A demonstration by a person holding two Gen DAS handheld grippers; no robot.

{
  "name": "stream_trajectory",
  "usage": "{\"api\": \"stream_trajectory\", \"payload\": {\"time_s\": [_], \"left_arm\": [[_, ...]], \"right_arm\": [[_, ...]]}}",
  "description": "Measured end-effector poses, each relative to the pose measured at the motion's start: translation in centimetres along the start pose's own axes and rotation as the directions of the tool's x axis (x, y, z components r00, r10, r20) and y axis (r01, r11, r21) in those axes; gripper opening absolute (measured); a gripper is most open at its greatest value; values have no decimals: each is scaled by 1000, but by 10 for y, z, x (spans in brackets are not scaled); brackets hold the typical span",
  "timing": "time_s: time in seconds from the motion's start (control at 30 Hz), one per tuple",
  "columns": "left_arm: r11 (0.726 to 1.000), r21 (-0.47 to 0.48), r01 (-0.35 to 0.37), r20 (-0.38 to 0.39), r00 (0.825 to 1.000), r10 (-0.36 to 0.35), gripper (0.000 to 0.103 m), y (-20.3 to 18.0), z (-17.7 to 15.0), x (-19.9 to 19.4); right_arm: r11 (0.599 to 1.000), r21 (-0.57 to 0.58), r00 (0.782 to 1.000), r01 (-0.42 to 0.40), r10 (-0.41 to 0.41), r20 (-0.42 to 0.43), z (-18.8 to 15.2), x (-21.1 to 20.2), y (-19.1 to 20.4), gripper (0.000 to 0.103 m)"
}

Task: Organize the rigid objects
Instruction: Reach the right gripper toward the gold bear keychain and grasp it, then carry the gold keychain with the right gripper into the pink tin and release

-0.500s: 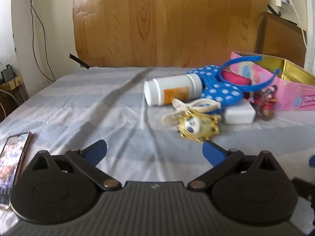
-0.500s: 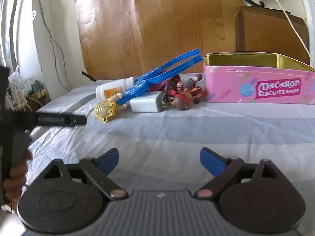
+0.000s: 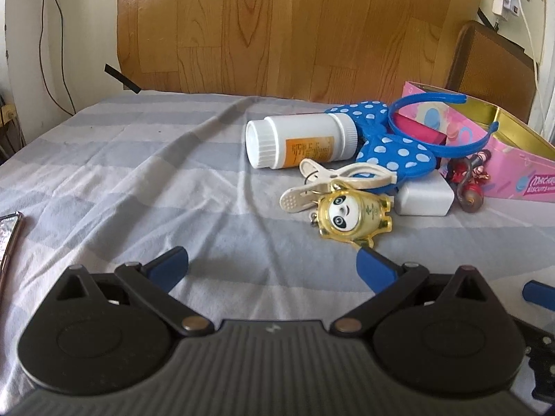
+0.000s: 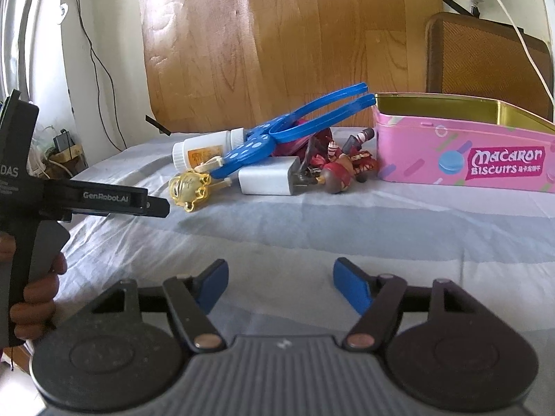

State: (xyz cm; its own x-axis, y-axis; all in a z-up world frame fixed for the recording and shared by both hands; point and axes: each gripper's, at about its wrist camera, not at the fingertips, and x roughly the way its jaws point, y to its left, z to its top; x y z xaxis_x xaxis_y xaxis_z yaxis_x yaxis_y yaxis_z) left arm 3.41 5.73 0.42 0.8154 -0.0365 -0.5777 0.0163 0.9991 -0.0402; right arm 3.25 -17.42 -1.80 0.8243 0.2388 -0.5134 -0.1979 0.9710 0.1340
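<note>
Nearest, both jaws gape over the striped bedsheet (image 3: 138, 180), empty: the left hand-held gripper (image 3: 274, 265) wide, the right hand-held gripper (image 4: 281, 282) narrower. The left tool's side reads "GenRobot.AI". Further on, a panda keychain (image 3: 350, 216), white bottle (image 3: 298, 144), charger (image 4: 269, 180) and blue headband (image 4: 312, 118) cluster beside the pink tin (image 4: 461, 154) marked "Macaron Biscuits".

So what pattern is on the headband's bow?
White polka dots on the blue fabric bow; clearest in the left wrist view.

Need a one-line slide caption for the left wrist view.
Open left gripper hovers over striped bedsheet before a clutter pile: white bottle, panda keychain, polka-dot headband, pink tin.
</note>
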Motion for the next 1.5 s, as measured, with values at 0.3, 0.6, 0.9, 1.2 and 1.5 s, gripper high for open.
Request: {"api": "stream_trajectory", "payload": {"time_s": [0.3,0.6,0.9,1.2,1.5], "left_arm": [[1000,10,5,19,1000,-5,103,1,0,-3],[997,-72,19,7,1000,-19,103,14,1,-1],[974,-226,16,16,1000,-13,103,40,1,-2],[958,-281,51,41,998,-41,103,50,1,-2],[963,-262,59,37,998,-51,103,49,2,-1]], "right_arm": [[1000,-12,1000,-29,29,-1,11,2,4,65],[993,-91,997,-75,76,2,30,16,21,61],[979,-144,990,-142,139,-31,52,46,43,56],[963,-180,978,-201,186,-96,71,86,65,55],[960,-152,969,-233,216,-120,68,92,58,38]]}}
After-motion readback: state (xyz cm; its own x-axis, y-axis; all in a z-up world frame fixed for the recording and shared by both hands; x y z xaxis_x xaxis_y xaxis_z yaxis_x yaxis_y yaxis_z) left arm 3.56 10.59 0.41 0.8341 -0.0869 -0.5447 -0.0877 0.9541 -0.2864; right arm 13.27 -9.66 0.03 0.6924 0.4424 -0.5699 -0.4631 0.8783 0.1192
